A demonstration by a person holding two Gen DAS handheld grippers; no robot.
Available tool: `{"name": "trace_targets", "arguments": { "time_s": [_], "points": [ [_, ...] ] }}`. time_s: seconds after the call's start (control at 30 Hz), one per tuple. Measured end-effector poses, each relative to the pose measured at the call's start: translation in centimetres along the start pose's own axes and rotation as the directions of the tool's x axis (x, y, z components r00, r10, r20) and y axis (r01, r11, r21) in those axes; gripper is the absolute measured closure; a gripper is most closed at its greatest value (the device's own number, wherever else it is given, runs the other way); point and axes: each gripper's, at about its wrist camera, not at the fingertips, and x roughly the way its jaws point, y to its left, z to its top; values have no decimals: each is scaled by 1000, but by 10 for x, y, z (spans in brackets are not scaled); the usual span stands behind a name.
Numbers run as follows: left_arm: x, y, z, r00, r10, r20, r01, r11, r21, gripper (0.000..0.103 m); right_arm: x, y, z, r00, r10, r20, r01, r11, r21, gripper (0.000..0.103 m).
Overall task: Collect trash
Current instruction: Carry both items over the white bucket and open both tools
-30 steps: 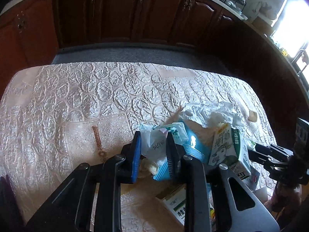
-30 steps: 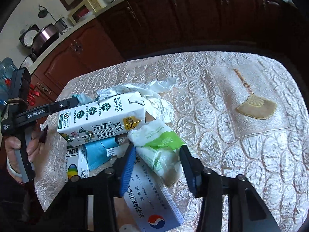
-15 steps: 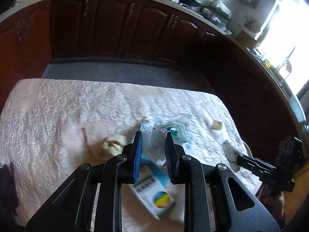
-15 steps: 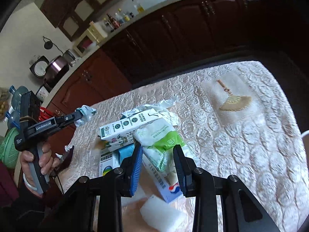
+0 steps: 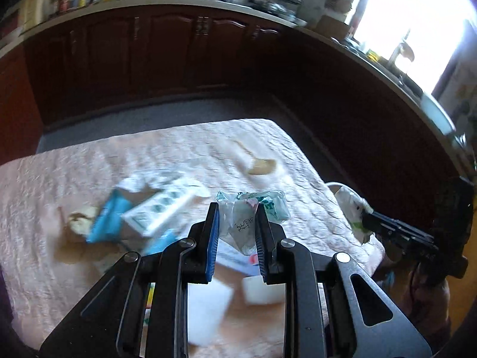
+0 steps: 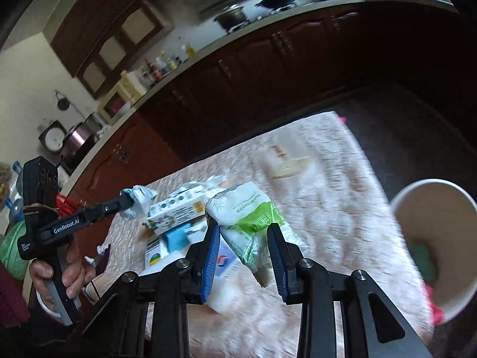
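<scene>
My left gripper [image 5: 237, 214] is shut on a crumpled clear plastic wrapper [image 5: 250, 211] with green print, held above the table. The right wrist view shows that left gripper [image 6: 131, 201] at the left, wrapper [image 6: 140, 198] at its tip, a hand [image 6: 68, 268] on its handle. My right gripper [image 6: 243, 223] is shut on a white and green tissue pack [image 6: 247, 217] that hangs between the pads. From the left wrist view, the right gripper [image 5: 368, 222] carries that pack [image 5: 353, 205] past the table's right edge. A white bin [image 6: 401, 205] stands low at the right.
On the cream tablecloth [image 5: 179, 149] lie a milk carton [image 5: 158, 208], a blue box [image 5: 107, 217], a yellowish wad [image 5: 79, 219] and white foam blocks [image 5: 205, 307]. The bin holds green and red scraps. Dark cabinets [image 5: 167, 50] line the far side.
Both grippers have risen off the trash pile with their items and swung right. The right jaws have narrowed onto the tissue pack. The bin has come into the right wrist view.
</scene>
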Motion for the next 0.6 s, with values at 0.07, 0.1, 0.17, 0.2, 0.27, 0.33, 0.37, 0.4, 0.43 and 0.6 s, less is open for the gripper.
{"name": "trace_targets", "arguments": {
  "time_s": [0.07,0.1,0.17,0.2,0.27,0.33,0.37,0.4,0.43,0.6],
  "points": [
    [6,-18,0,1000,-17,-10,17,1000,23,83,-14,-12,-2,1000,-19,18,19,1000,17,71],
    [10,-32,1,999,-29,-17,29,999,41,83,-21,-18,-2,999,-31,27,30,999,26,71],
    [16,-50,3,999,-38,-22,39,997,68,83,-35,-33,-4,998,-56,43,54,997,49,71],
    [20,-63,3,999,-47,-27,49,995,87,83,-41,-39,-4,997,-67,50,64,996,62,71],
    [25,-79,5,997,-62,-35,66,992,109,83,-54,-54,-6,994,-94,64,89,992,88,71],
    [32,-99,7,996,-78,-42,83,987,137,83,-65,-67,-8,990,-121,74,113,987,111,71],
    [36,-108,8,995,-86,-49,92,984,150,83,-70,-72,-9,988,-130,77,121,986,119,71],
    [39,-113,8,994,-90,-54,97,983,156,83,-74,-78,-10,987,-141,80,130,983,129,71],
    [43,-122,9,993,-98,-63,107,980,166,83,-78,-84,-11,985,-154,82,142,980,140,71],
    [65,-154,11,984,-148,-104,165,969,186,83,-94,-113,-19,976,-201,86,181,963,200,71]
  ]
}}
